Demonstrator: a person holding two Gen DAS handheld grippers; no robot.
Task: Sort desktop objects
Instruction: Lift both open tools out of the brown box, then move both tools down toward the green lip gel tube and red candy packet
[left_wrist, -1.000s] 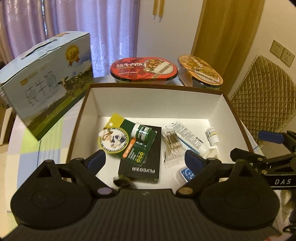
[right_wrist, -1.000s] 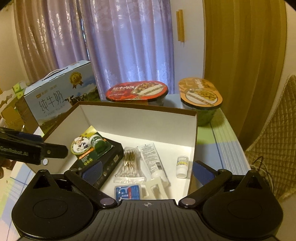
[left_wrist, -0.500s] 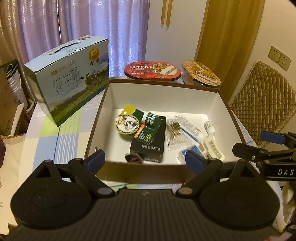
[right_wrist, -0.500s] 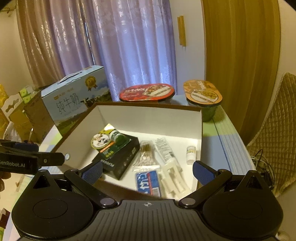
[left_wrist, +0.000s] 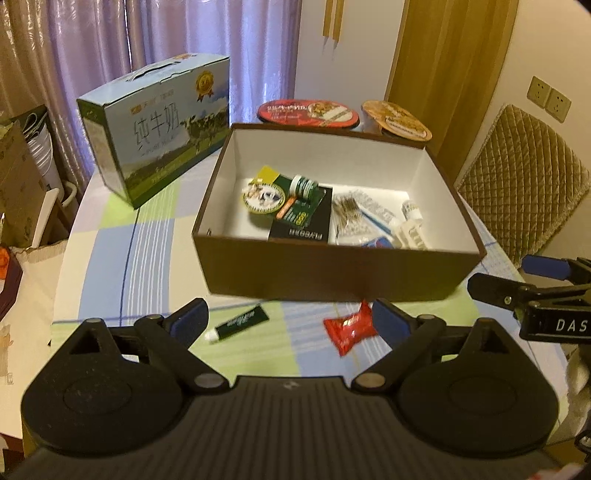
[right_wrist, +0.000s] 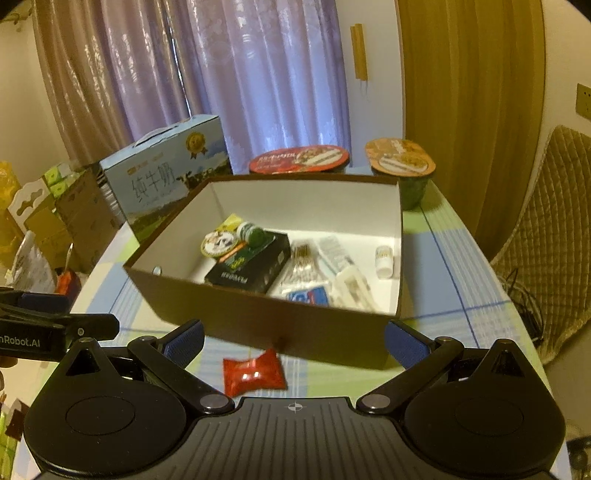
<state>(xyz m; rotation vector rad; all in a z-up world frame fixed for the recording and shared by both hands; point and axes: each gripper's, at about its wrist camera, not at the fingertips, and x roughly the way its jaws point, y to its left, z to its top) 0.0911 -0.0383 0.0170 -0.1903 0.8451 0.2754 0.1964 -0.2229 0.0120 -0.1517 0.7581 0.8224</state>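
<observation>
A brown box (left_wrist: 332, 273) (right_wrist: 258, 317) with a white inside stands on the checked table and holds a black carton (left_wrist: 301, 225) (right_wrist: 251, 267), a round badge (left_wrist: 261, 197), a green-capped jar (left_wrist: 303, 184), cotton swabs (left_wrist: 347, 214), tubes and a small white bottle (right_wrist: 384, 260). In front of the box lie a red candy packet (left_wrist: 349, 328) (right_wrist: 254, 373) and a dark green tube (left_wrist: 238, 323). My left gripper (left_wrist: 290, 321) is open above these two, empty. My right gripper (right_wrist: 293, 341) is open over the red packet, empty.
A blue milk carton box (left_wrist: 159, 122) (right_wrist: 166, 177) stands left of the brown box. Two instant-noodle bowls (left_wrist: 308, 112) (left_wrist: 397, 120) sit behind it. A quilted chair (left_wrist: 524, 177) is on the right, cardboard boxes (right_wrist: 44, 221) on the left beside the table.
Both grippers have pulled back and up from over the box interior to in front of it. The red packet and green tube have come into view. Both stayed open.
</observation>
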